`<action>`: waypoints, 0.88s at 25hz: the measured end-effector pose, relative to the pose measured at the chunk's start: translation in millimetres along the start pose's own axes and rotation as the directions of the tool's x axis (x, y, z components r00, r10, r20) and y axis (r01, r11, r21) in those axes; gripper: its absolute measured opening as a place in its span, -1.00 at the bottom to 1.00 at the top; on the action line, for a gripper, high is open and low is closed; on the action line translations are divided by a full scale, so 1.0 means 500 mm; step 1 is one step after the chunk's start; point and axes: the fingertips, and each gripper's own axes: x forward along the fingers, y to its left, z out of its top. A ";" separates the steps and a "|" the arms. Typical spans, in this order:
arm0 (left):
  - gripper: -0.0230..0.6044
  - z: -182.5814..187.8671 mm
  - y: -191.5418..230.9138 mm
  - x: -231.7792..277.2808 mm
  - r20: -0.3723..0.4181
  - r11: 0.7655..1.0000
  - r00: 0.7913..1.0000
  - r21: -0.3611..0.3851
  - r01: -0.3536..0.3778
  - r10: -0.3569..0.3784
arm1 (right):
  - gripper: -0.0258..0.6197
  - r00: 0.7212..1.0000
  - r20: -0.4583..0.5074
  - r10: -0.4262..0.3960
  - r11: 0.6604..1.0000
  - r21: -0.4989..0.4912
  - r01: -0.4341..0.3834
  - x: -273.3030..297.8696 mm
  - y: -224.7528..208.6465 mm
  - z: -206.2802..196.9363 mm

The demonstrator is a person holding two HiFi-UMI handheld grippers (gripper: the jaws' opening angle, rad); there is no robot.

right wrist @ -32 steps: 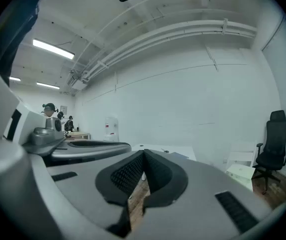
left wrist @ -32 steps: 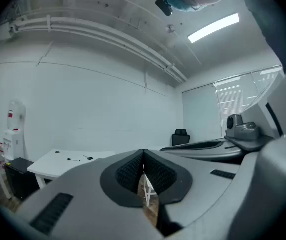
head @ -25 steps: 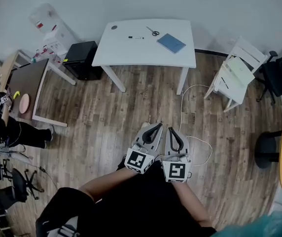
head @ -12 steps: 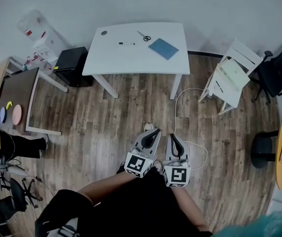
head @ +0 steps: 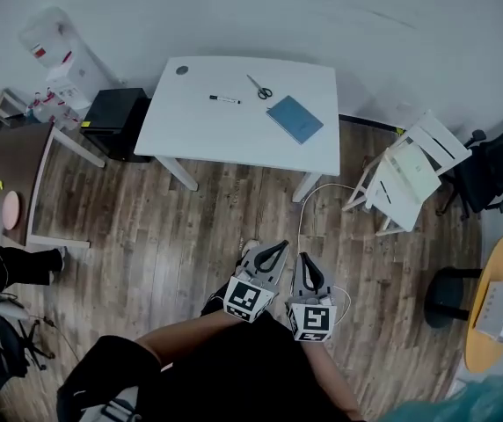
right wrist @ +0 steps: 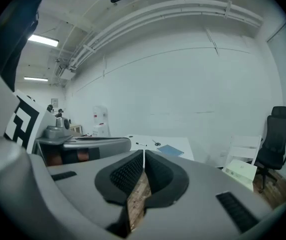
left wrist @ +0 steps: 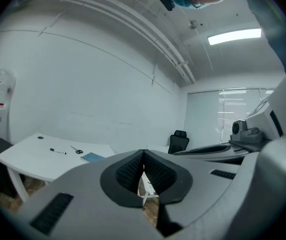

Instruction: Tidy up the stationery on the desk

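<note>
A white desk (head: pixel 207 134) stands by the far wall in the head view. On it lie a black marker (head: pixel 223 99), scissors (head: pixel 259 87), a blue notebook (head: pixel 295 119) and a small dark disc (head: pixel 181 70). My left gripper (head: pixel 275 248) and right gripper (head: pixel 309 262) hang side by side over the wooden floor, well short of the desk, both shut and empty. The left gripper view shows the desk (left wrist: pixel 28 159) with the marker (left wrist: pixel 58 151), scissors (left wrist: pixel 77 150) and notebook (left wrist: pixel 93 157) beyond the shut gripper (left wrist: pixel 143 154). In the right gripper view the notebook (right wrist: pixel 170 150) lies past the shut gripper (right wrist: pixel 143 155).
A white cable (head: pixel 309 214) runs over the floor in front of the desk. A white folding chair (head: pixel 405 178) stands right of it, a black office chair (head: pixel 498 165) farther right. A black box (head: pixel 115 112) and a brown table (head: pixel 18 170) are at the left.
Both grippers and the head have moved toward the desk, which now looks larger and nearer in the head view. The jaws stayed shut.
</note>
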 end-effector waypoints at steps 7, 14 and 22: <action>-0.88 -0.027 0.132 0.130 -0.097 0.991 0.987 -0.001 0.131 -0.131 | -0.82 0.999 -0.043 0.004 1.000 -0.005 -0.004 0.190 -0.045 0.064; -0.88 0.014 0.293 0.200 -0.083 0.995 0.991 -0.018 0.099 -0.101 | -0.81 0.999 -0.050 0.012 1.000 -0.004 -0.012 0.362 -0.055 0.118; -0.88 0.054 0.424 0.253 -0.067 0.997 0.995 -0.030 0.073 -0.075 | -0.81 0.996 -0.084 -0.010 0.999 0.051 0.014 0.477 -0.075 0.126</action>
